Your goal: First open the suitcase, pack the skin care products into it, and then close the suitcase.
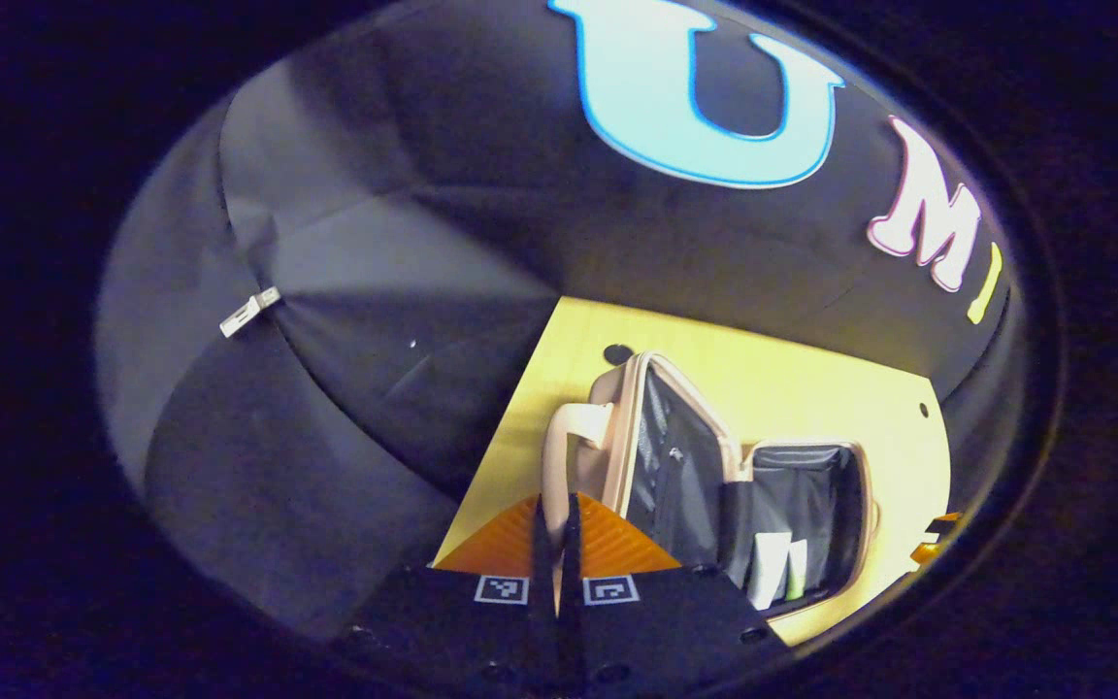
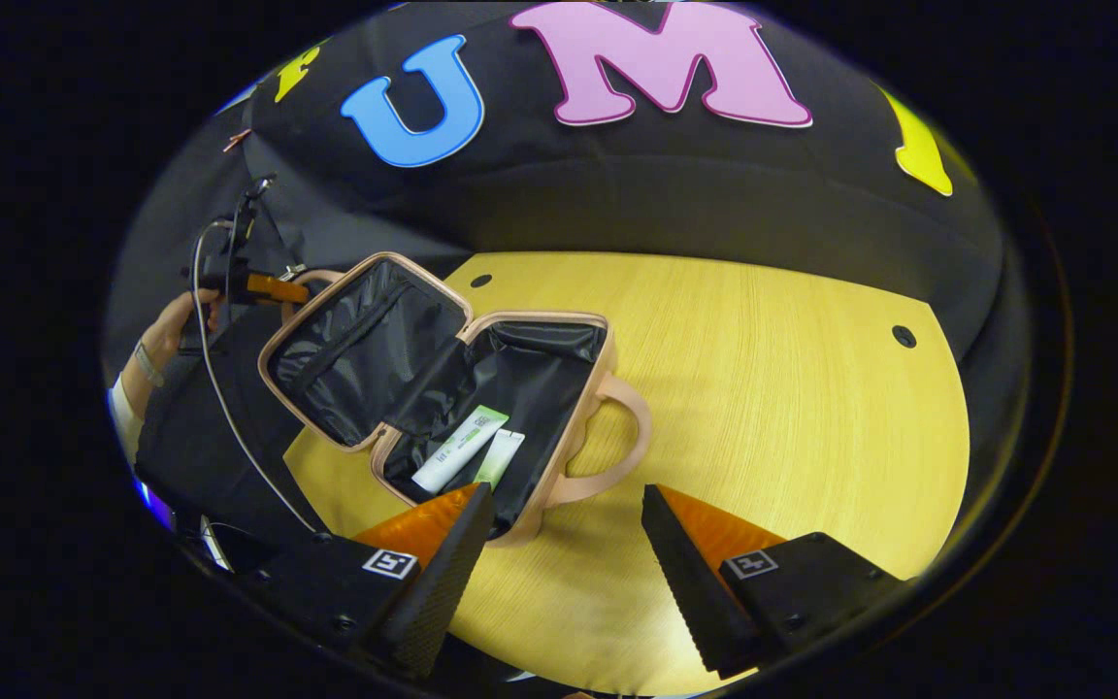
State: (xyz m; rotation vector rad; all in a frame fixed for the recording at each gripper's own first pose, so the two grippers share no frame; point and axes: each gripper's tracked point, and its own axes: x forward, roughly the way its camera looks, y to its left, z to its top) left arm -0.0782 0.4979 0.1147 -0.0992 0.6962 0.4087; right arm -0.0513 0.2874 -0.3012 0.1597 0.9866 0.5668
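In the right gripper view, a hand [image 2: 163,335] was seen at the far left, holding the left gripper [image 2: 263,287] just behind the raised lid [image 2: 365,345] of the suitcase [image 2: 481,388]. In the left gripper view, that gripper's fingers were seen pressed together with nothing between them, near the lid's handle [image 1: 569,437]. The case lay open on the yellow table [image 2: 772,408], the lid tilted back to the left and the base compartment lined in black. Two skin care tubes [image 2: 467,449] were seen lying side by side in the base, touching, toward its near edge. Farther right, the base's handle [image 2: 617,437] lay flat on the table. The right gripper [image 2: 567,544] was held above the near edge of the case, its fingers spread wide and empty.

The packing was judged done, with closing left. A slip could be expected if the lid were pushed from its back edge with closed fingers: the case might slide across the smooth table rather than fold. The black lining might also be caught in the seam.
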